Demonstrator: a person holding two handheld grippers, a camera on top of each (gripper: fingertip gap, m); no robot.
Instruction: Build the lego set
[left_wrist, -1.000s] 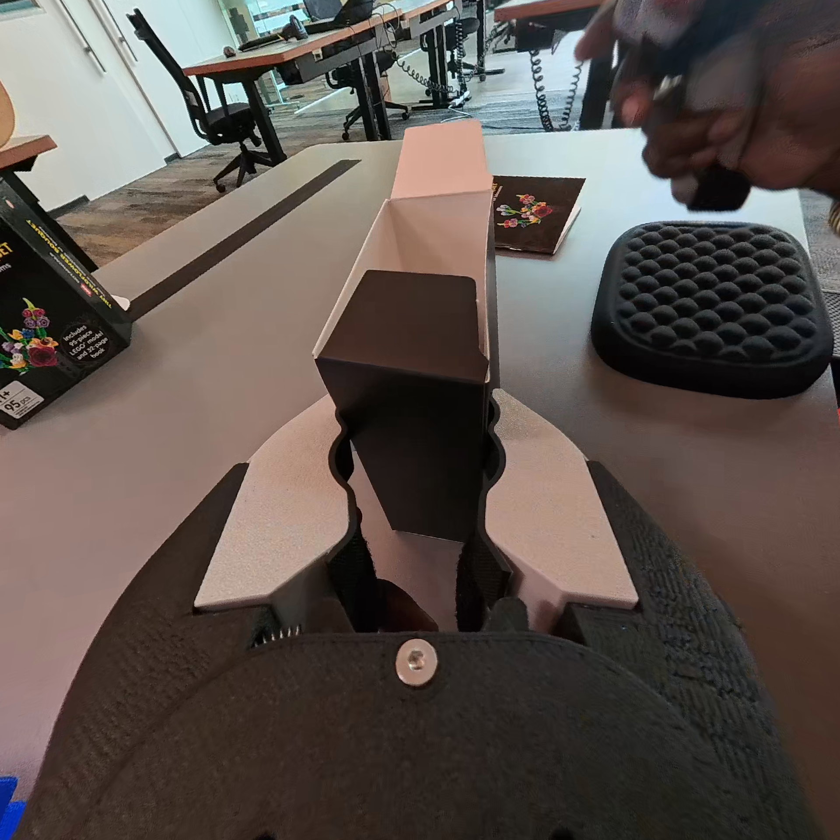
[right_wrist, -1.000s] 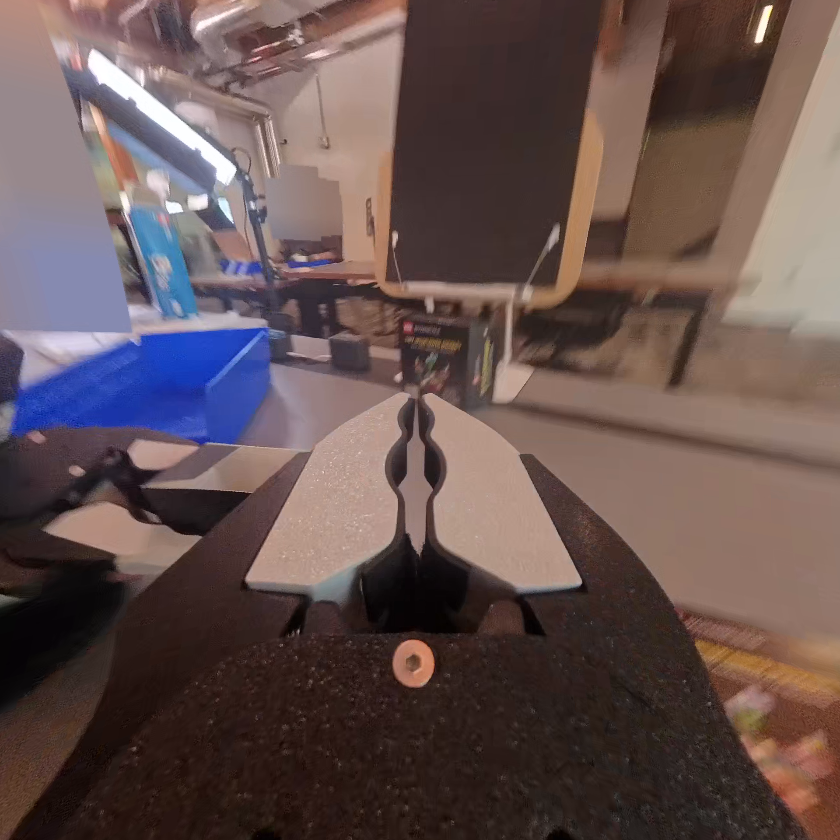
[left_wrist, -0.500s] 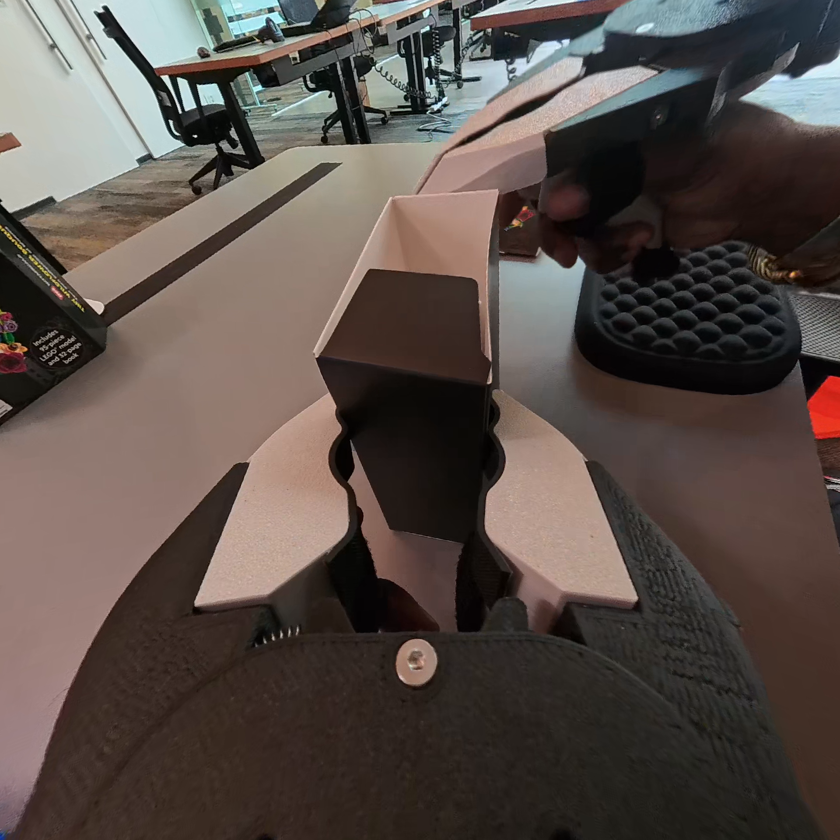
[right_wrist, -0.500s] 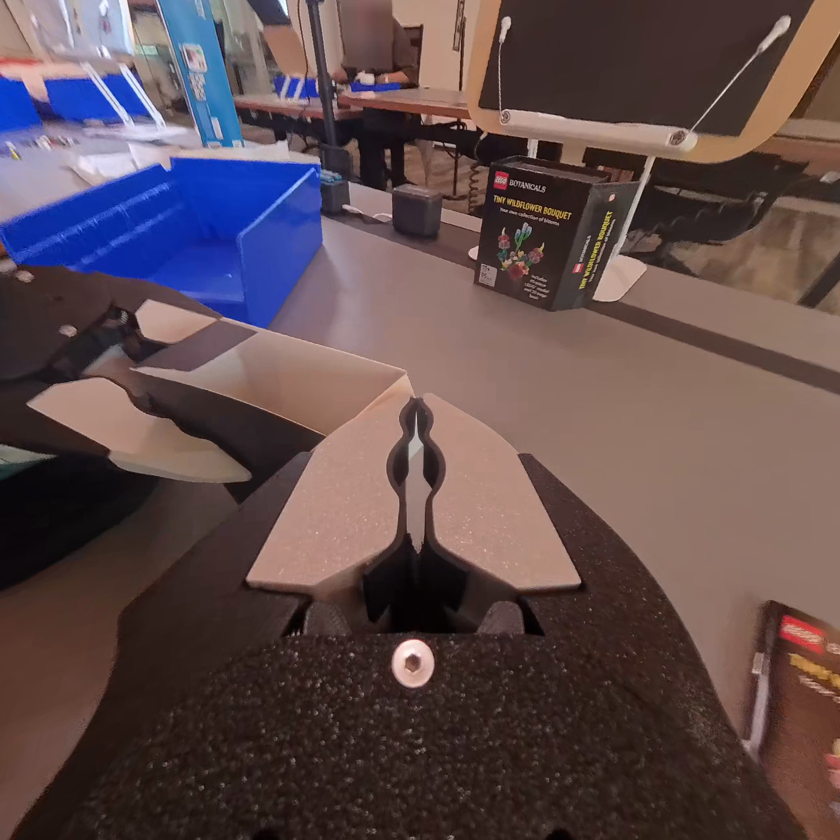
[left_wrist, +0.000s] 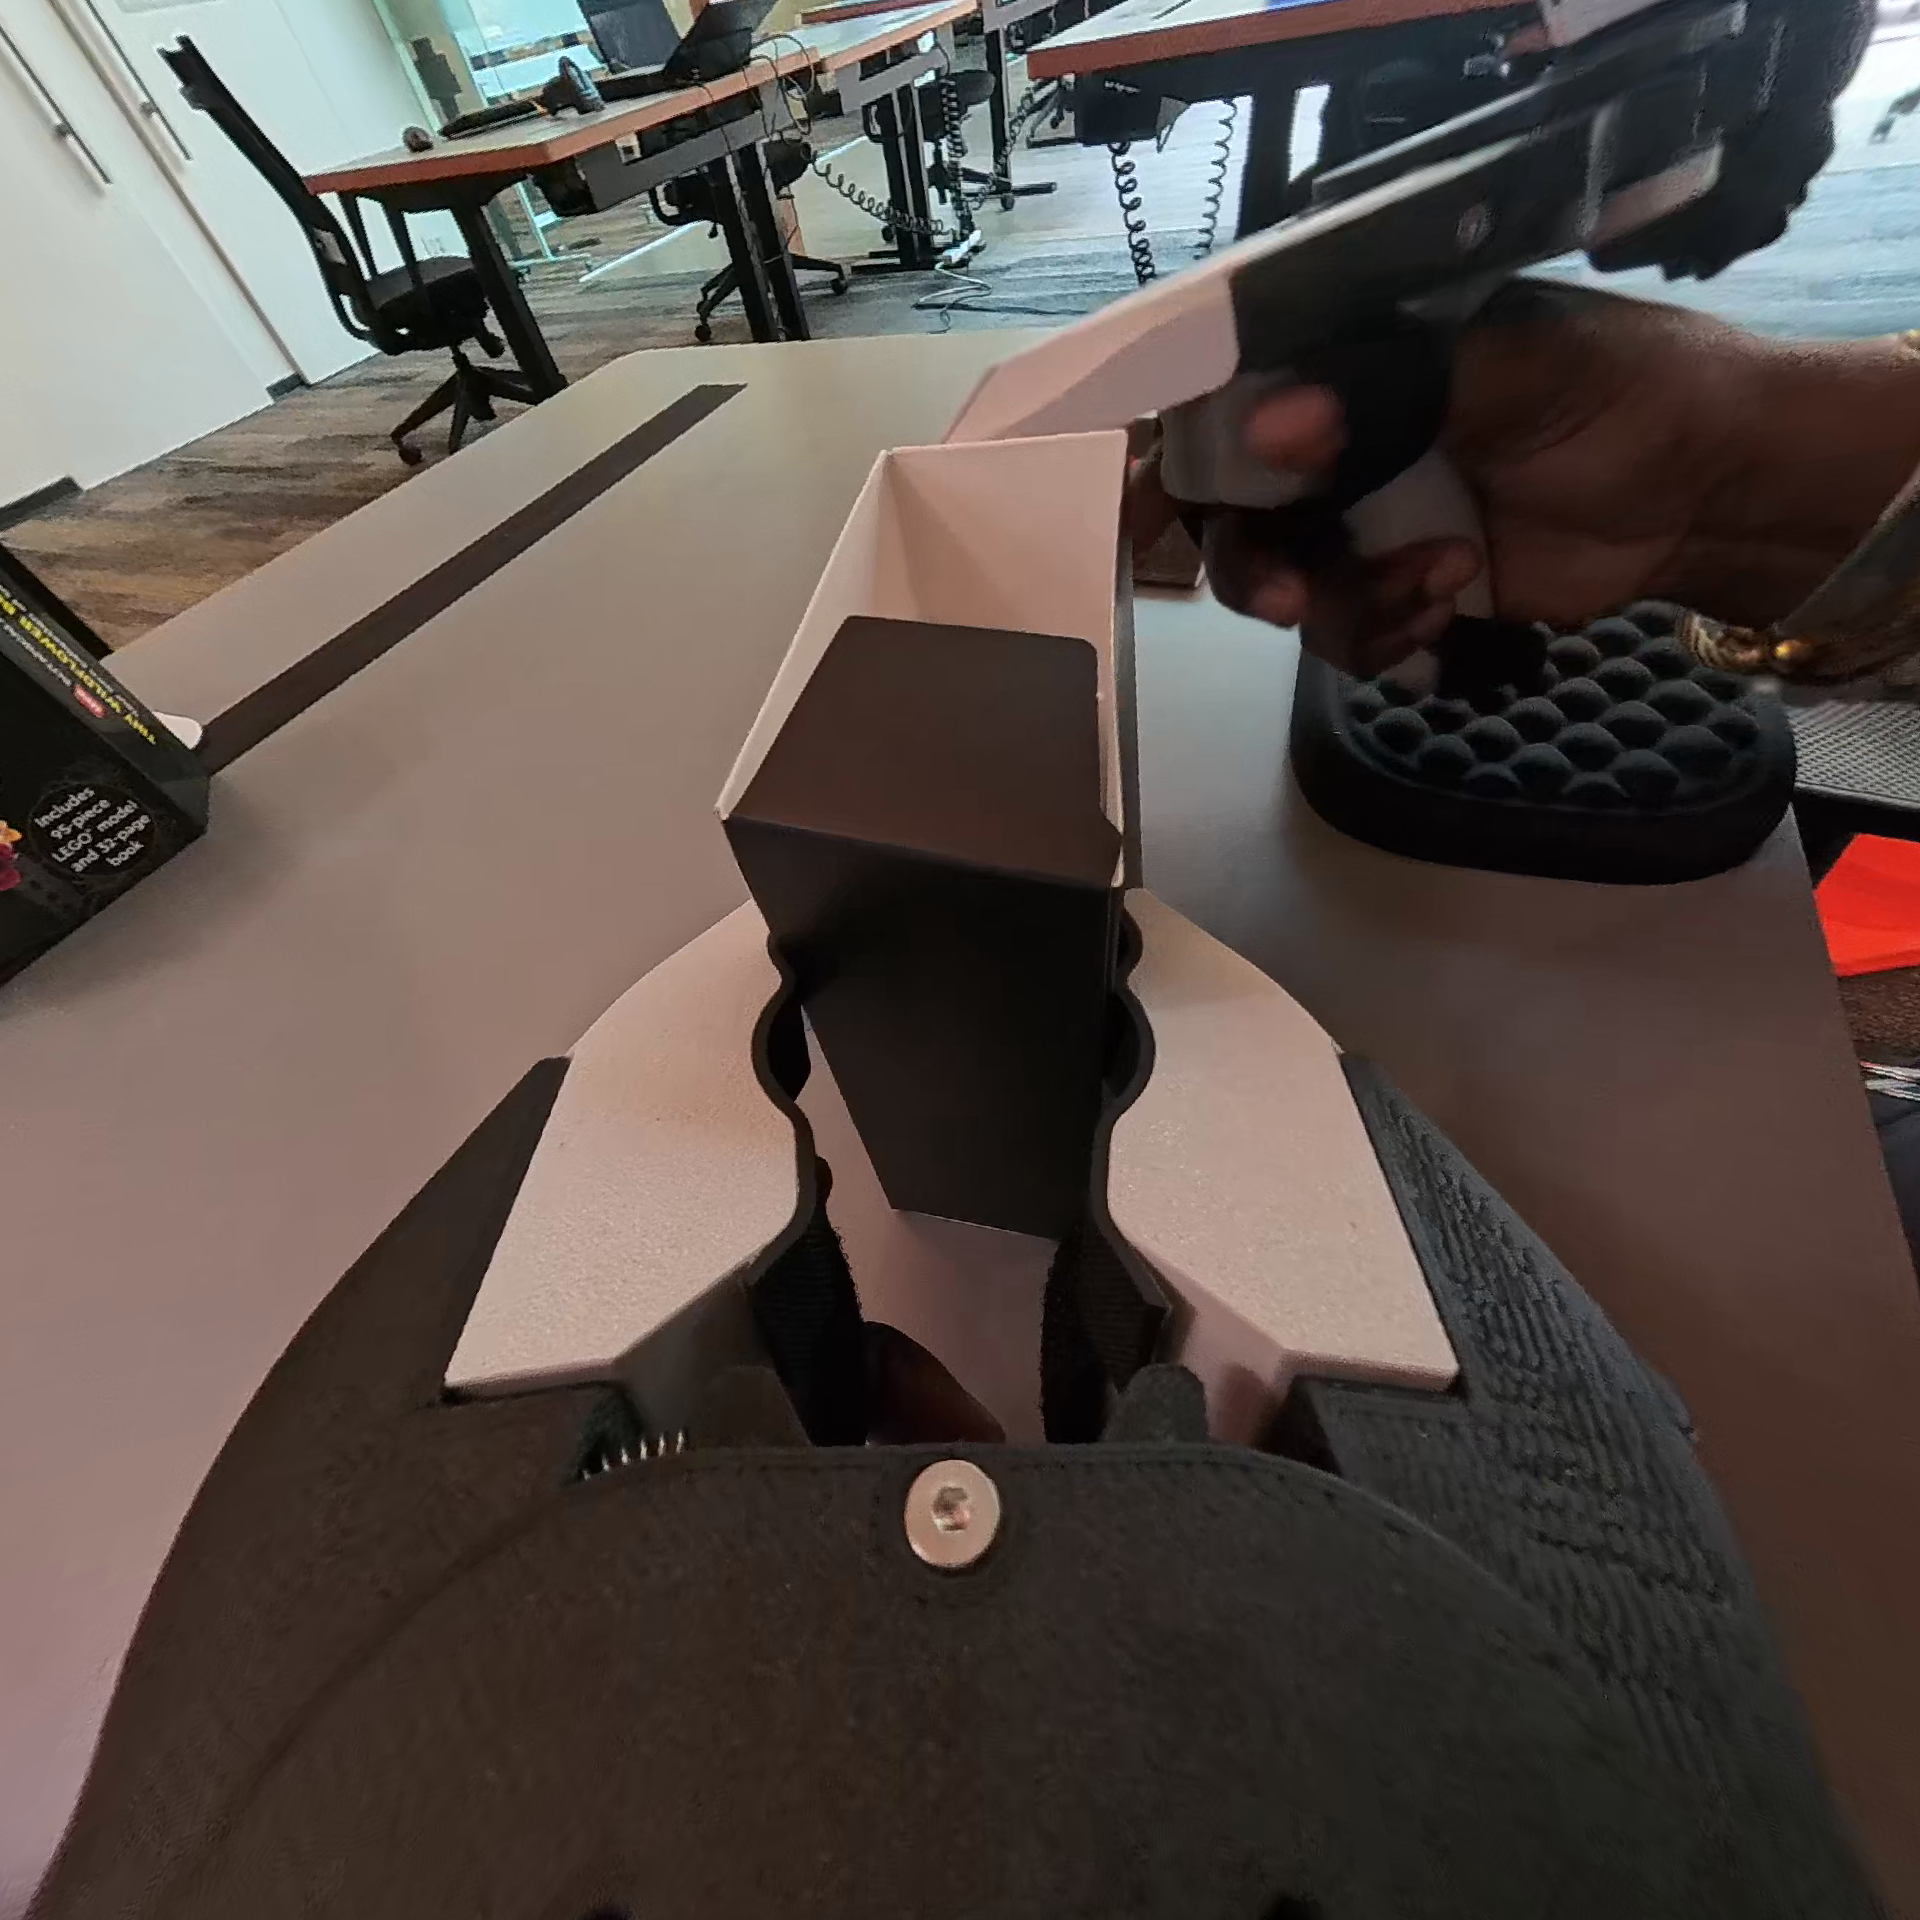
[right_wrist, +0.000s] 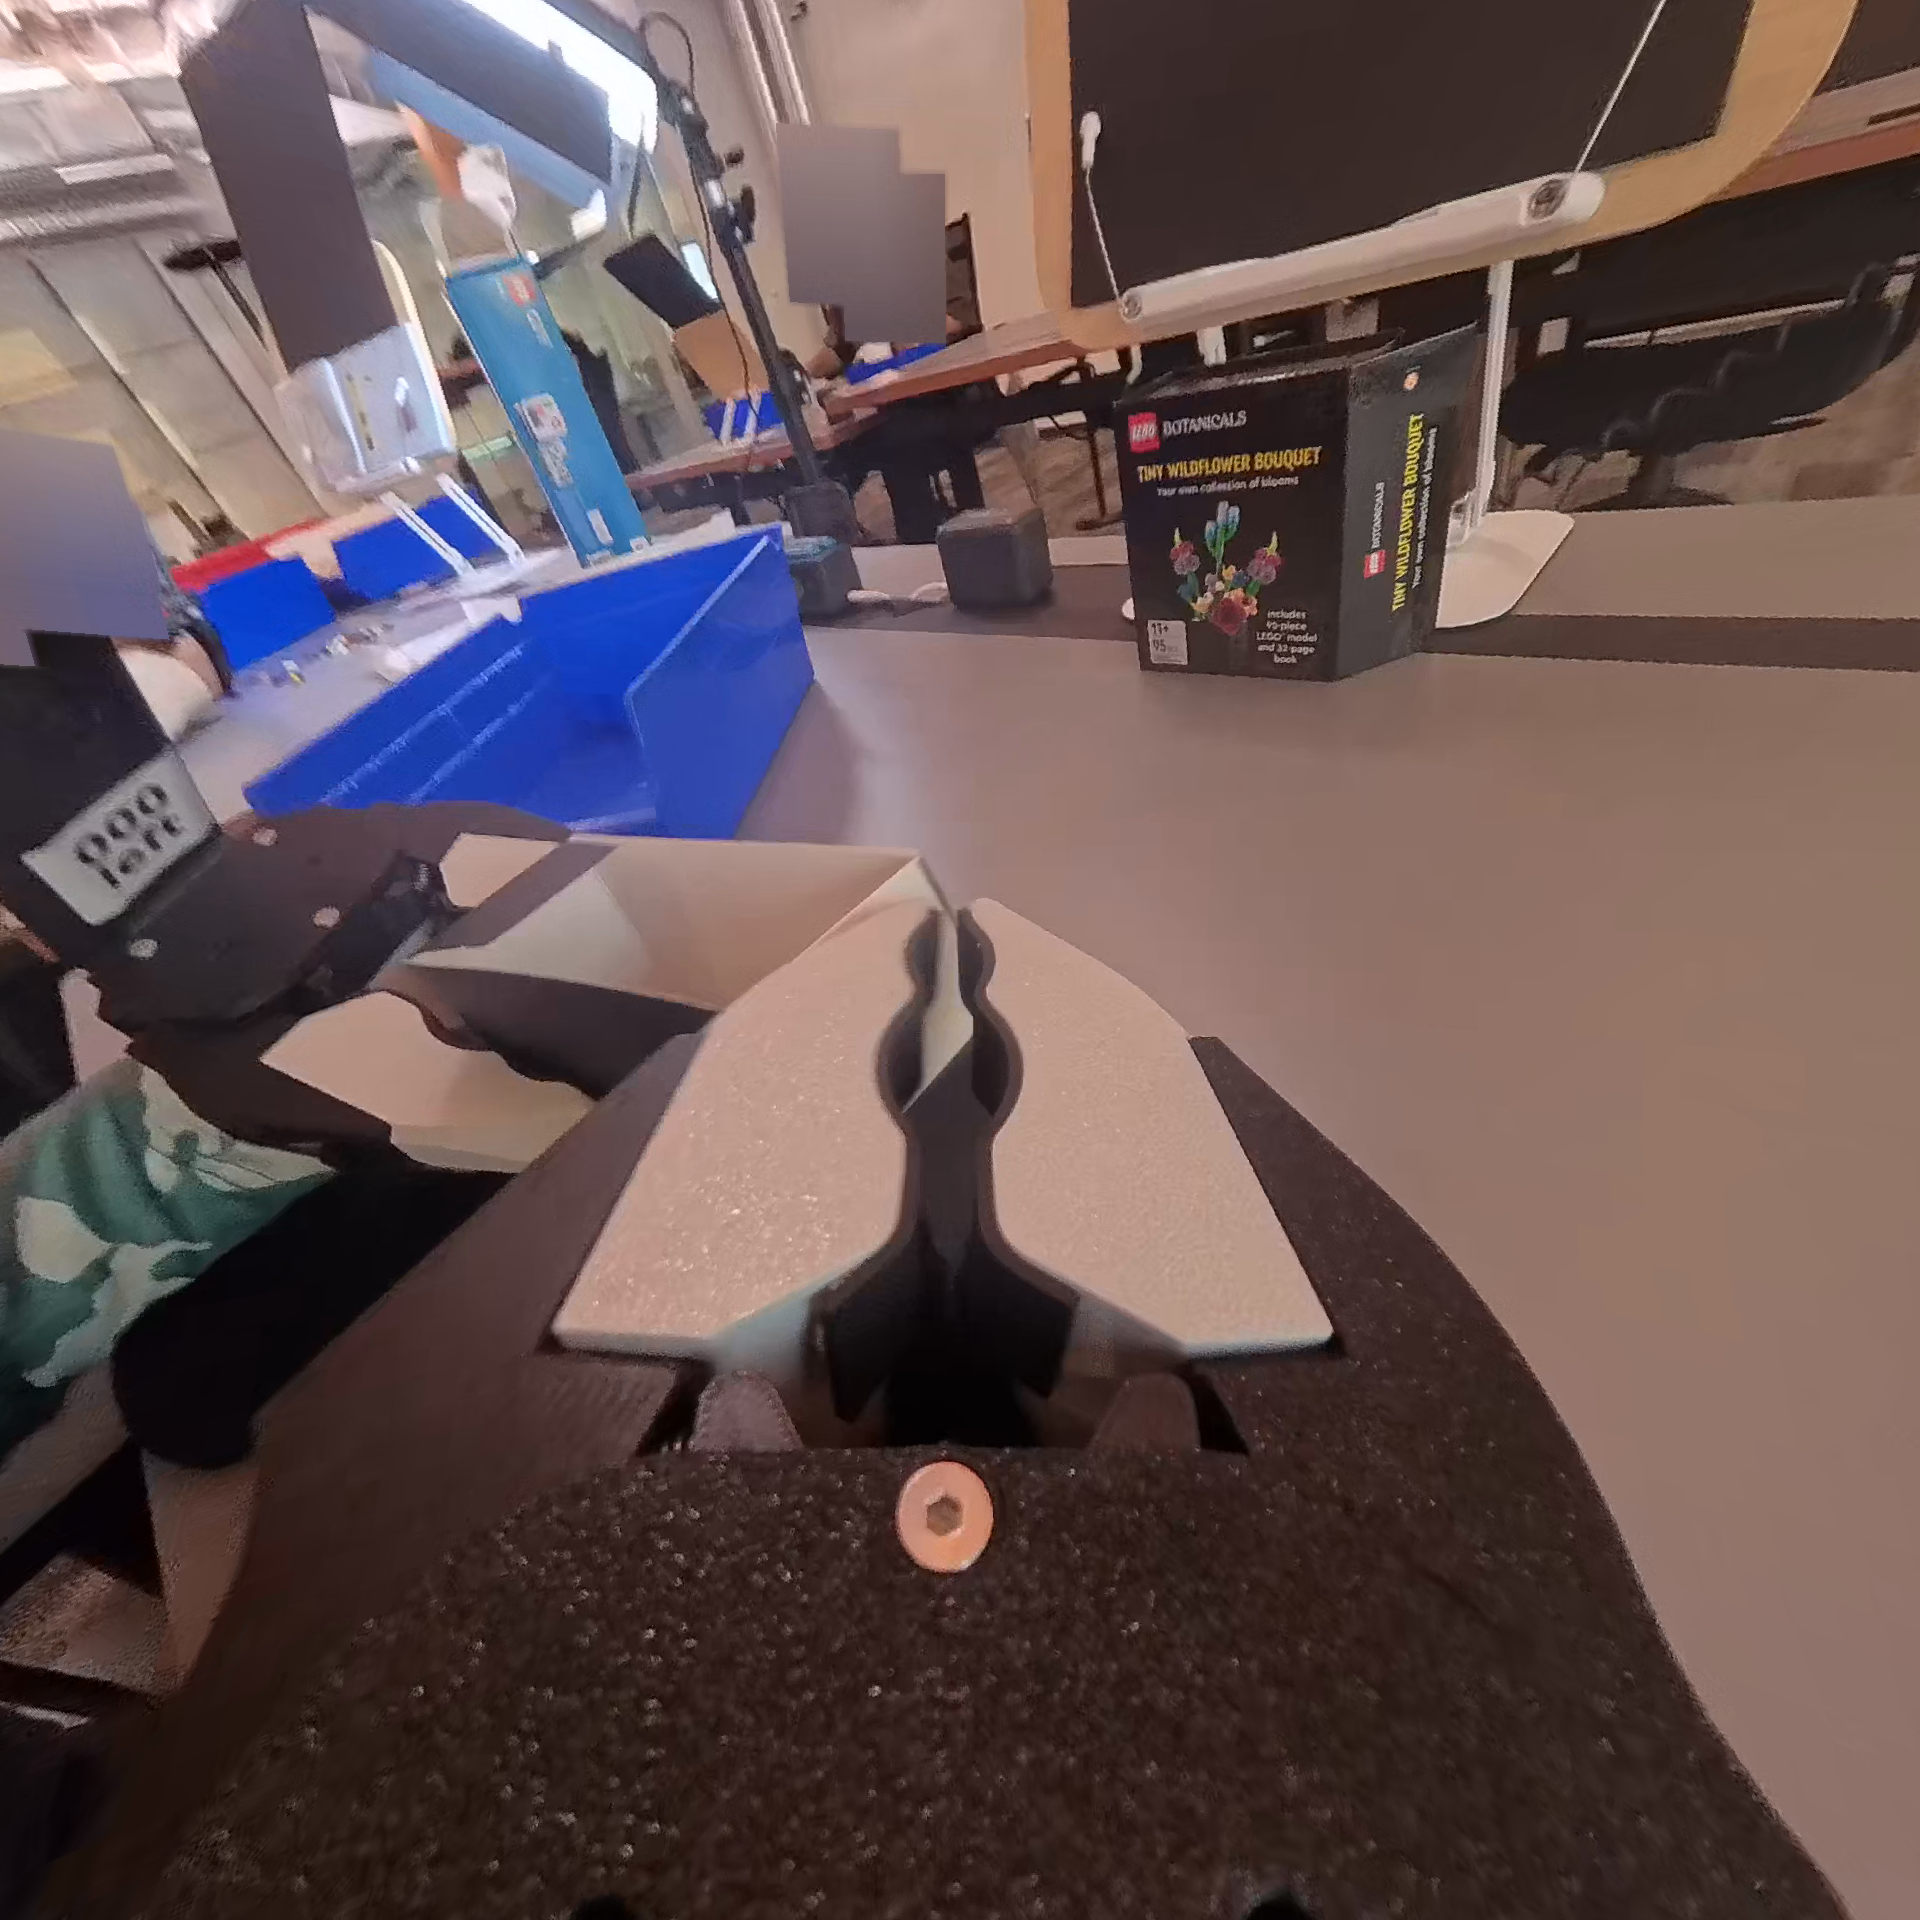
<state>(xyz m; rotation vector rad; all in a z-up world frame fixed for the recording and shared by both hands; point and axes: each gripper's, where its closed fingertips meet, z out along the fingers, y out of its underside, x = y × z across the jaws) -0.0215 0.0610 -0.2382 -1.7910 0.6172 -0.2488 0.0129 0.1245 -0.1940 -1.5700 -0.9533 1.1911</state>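
My left gripper (left_wrist: 951, 925) is shut on a black carton box (left_wrist: 935, 748) with a white inside, holding it by its near end just above the grey table (left_wrist: 416, 935). The box's far end is open. My right gripper (right_wrist: 951, 920), held by a hand, reaches in from the upper right (left_wrist: 1091, 384). It is shut on the box's end flap (right_wrist: 940, 987), a thin white and black sheet between its fingers. In the right wrist view the box (right_wrist: 707, 925) and the left gripper (right_wrist: 520, 977) lie at the left. No loose bricks show.
A closed black set box (right_wrist: 1268, 540) stands at the table's far side, also at the left in the left wrist view (left_wrist: 62, 810). A blue bin (right_wrist: 623, 707) sits behind the left gripper. A black honeycomb pad (left_wrist: 1538, 748) lies right of the box. A board on a stand (right_wrist: 1351, 125) is behind. Some 9 cm of space lies between my two pairs of fingers.
My right gripper swung down from the air to the far end of the box and now has the end flap between its fingers. The left gripper kept holding the box still.
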